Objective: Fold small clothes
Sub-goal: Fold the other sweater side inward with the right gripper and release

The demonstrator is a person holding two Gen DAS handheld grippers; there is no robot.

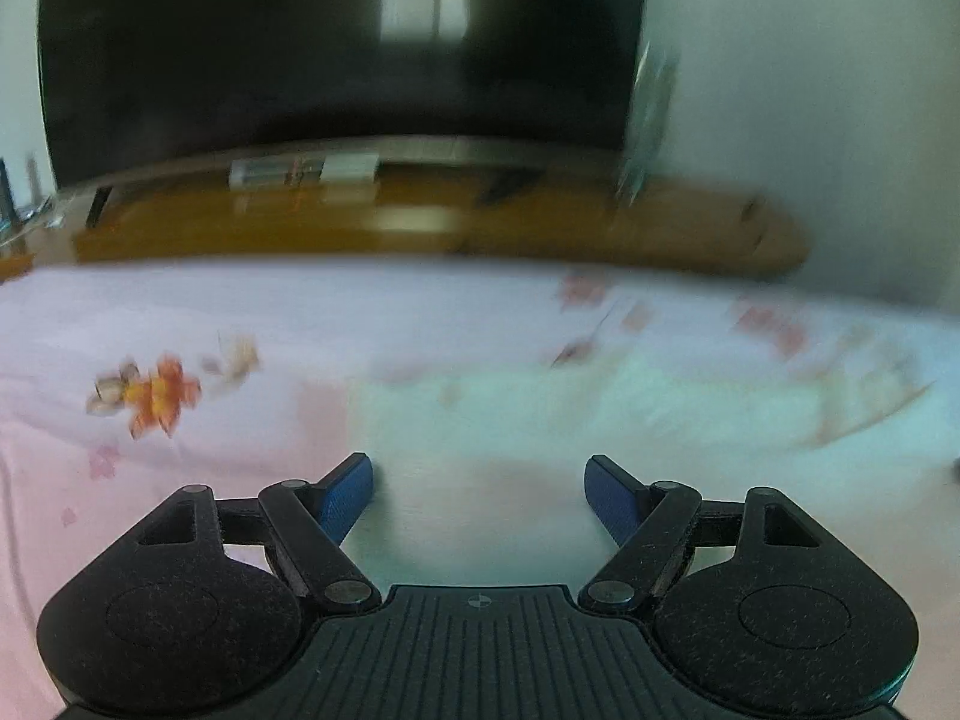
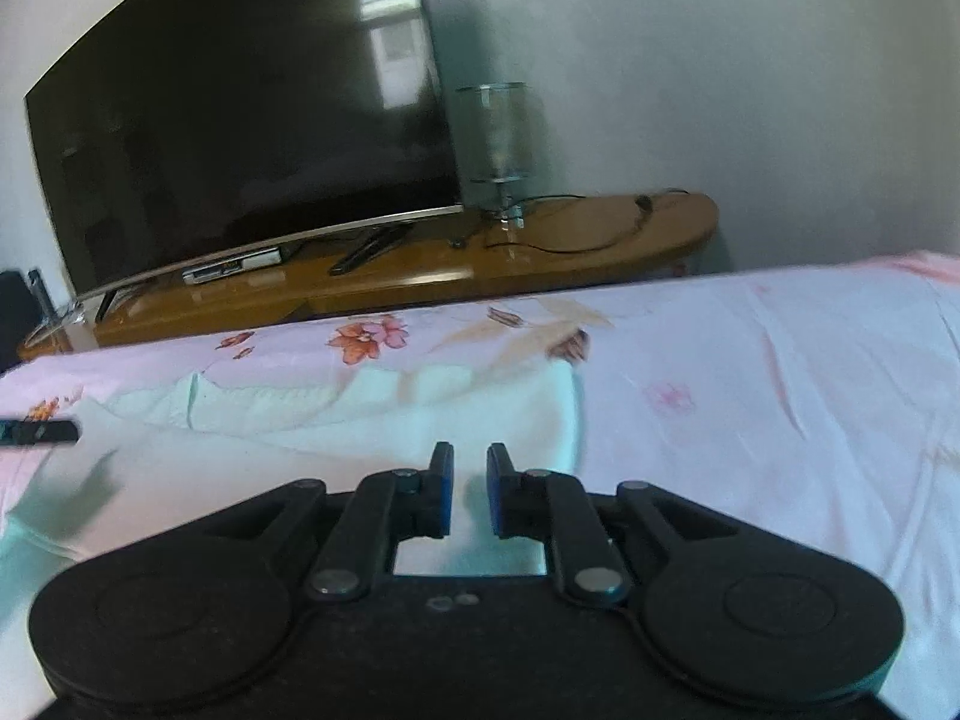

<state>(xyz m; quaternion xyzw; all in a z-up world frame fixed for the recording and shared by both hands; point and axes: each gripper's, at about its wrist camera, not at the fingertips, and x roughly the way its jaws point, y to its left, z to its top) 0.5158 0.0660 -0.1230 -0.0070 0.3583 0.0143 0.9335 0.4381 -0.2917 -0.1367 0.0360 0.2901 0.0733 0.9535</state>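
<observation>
Looking along the left gripper (image 1: pixel 479 474), we see its blue pads (image 1: pixel 348 495) spread wide apart with nothing between them; below and ahead of them lies the pale mint garment (image 1: pixel 540 420), filling the lower centre and right of that blurred frame, on the pink flowered sheet (image 1: pixel 180 312). In the right view we find the right gripper (image 2: pixel 469 483) low in the centre, its pads (image 2: pixel 443 489) drawn near each other with a narrow gap showing; we cannot tell whether any cloth is caught there. The garment (image 2: pixel 360 414) here spreads from the left edge to just right of centre, its long axis running left to right across the frame, a crumpled, ruffled edge along its far side; which end is which we cannot tell. A tip of the left gripper (image 2: pixel 42 432) shows at the left edge, over the cloth. Beyond the sheet (image 2: pixel 780 372), in the upper half, stand a wooden stand (image 2: pixel 540 258), a dark TV (image 2: pixel 240 120) and a glass vase (image 2: pixel 498 138) by a white wall (image 2: pixel 750 90).
</observation>
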